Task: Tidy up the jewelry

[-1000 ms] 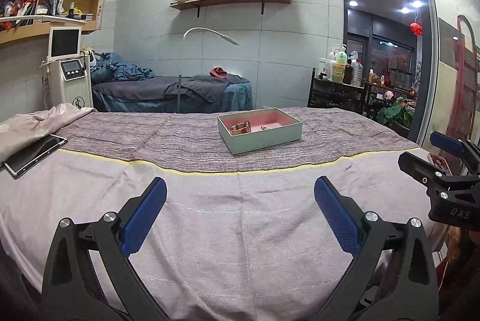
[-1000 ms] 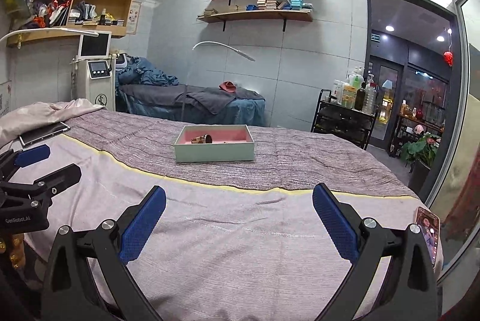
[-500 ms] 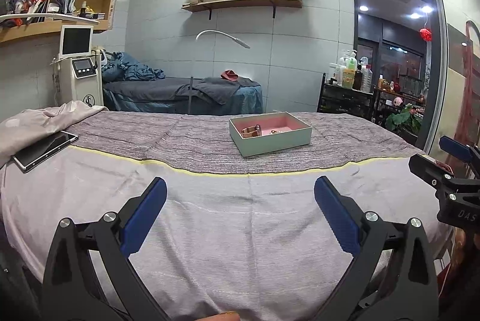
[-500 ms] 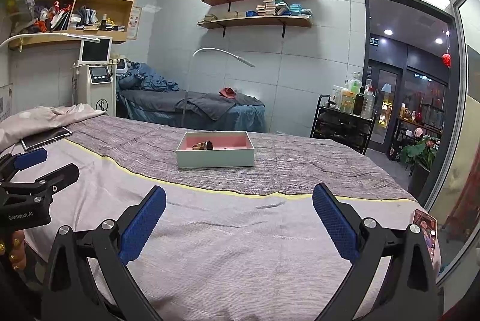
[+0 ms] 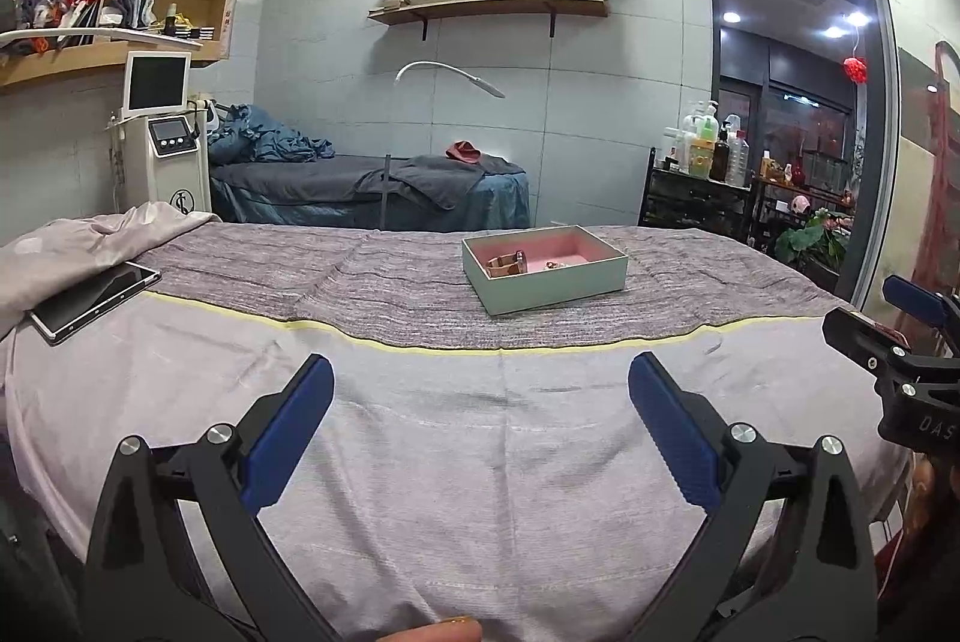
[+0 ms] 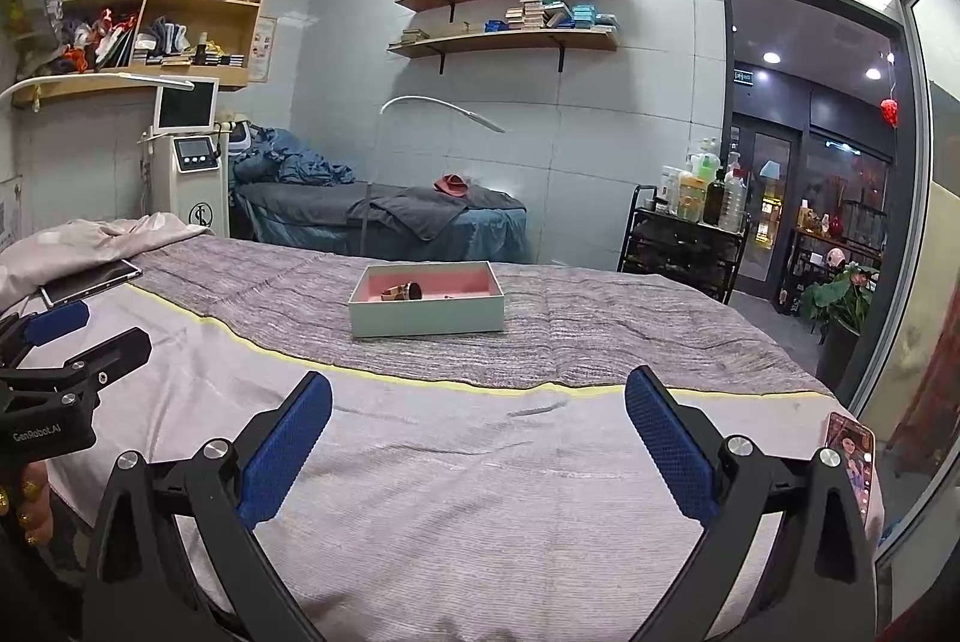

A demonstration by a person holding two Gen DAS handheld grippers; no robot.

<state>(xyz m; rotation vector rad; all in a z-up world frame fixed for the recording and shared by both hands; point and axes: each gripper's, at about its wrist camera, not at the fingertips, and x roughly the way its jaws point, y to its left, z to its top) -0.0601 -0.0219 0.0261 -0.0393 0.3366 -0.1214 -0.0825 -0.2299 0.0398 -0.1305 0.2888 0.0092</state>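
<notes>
A pale green jewelry box [image 5: 555, 285] [image 6: 427, 315] with a pink lining sits on the grey blanket in the middle of the bed. Inside it lie a brown-strapped watch [image 5: 507, 264] [image 6: 403, 291] and some small pieces [image 5: 555, 265] too small to make out. My left gripper [image 5: 480, 381] hovers open over the near lavender sheet, well short of the box, nothing between its fingers. My right gripper [image 6: 478, 396] is likewise open and empty, also short of the box. Each gripper shows at the edge of the other's view, the right gripper [image 5: 900, 324] and the left gripper [image 6: 72, 336].
A tablet [image 5: 93, 303] lies at the bed's left edge beside a bunched pink cover [image 5: 90, 237]. A phone [image 6: 852, 453] rests at the near right corner. Behind the bed stand a machine with a screen [image 5: 162, 132], a second bed [image 5: 372, 198] and a bottle cart [image 5: 696, 198].
Both views have tilted upward and pulled back a little, so the box sits lower and farther in frame. Both grippers stay open.
</notes>
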